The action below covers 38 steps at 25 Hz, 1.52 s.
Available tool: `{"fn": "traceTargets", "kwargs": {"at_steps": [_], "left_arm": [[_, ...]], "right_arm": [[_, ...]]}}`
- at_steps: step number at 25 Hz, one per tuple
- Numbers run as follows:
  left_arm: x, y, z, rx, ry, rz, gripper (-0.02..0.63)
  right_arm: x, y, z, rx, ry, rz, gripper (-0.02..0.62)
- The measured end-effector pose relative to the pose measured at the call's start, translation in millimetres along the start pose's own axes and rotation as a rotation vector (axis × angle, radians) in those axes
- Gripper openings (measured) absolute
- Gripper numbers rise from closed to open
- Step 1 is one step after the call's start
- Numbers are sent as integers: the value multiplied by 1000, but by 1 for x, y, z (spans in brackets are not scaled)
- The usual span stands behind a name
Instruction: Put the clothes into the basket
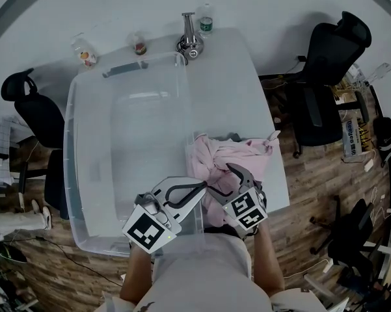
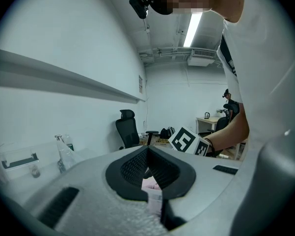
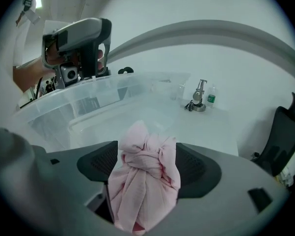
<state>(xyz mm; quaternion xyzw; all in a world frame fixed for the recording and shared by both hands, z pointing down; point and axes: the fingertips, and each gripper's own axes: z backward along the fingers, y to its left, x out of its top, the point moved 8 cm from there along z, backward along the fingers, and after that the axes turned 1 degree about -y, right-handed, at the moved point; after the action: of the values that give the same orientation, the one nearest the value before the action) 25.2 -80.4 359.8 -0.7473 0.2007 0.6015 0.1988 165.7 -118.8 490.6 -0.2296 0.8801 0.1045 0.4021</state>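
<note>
A large clear plastic basket (image 1: 70, 142) fills the left of the white table (image 1: 247, 83). Pink clothes (image 1: 224, 155) lie bunched on the table just right of its wall. My right gripper (image 1: 224, 179) reaches into that pile. In the right gripper view a knotted pink bundle (image 3: 145, 181) sits loosely between the jaws of the right gripper (image 3: 146, 151), which stand apart and open. My left gripper (image 1: 205, 186) is over the basket's near right corner. In the left gripper view its tips (image 2: 147, 154) meet, shut on a bit of pink cloth (image 2: 149, 185) with a white tag (image 2: 154, 200).
A metal pump dispenser (image 1: 190, 34) and a green-labelled bottle (image 1: 206, 19) stand at the table's far edge. Two small bottles (image 1: 84, 52) stand behind the basket. Black office chairs are at the right (image 1: 332, 70) and at the left (image 1: 32, 109). The table's right edge lies close to the clothes.
</note>
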Motion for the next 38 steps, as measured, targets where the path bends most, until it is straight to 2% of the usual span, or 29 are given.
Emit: {"fn": "traceTargets", "kwargs": {"at_steps": [6, 12, 24, 31, 38], "left_arm": [[-3, 4, -5, -2, 16, 7, 5], [-4, 6, -5, -1, 26, 11, 5], [-8, 7, -8, -3, 43, 23, 5], [-7, 7, -11, -4, 49, 21, 5], [-9, 7, -9, 0, 51, 19, 5]], "right_arm": [[-7, -1, -16, 22, 45, 2, 377], [-15, 0, -35, 45, 99, -6, 452], [-32, -1, -61, 75, 149, -36, 530], [-44, -5, -77, 72, 188, -32, 532], [-51, -5, -89, 68, 167, -58, 531]]}}
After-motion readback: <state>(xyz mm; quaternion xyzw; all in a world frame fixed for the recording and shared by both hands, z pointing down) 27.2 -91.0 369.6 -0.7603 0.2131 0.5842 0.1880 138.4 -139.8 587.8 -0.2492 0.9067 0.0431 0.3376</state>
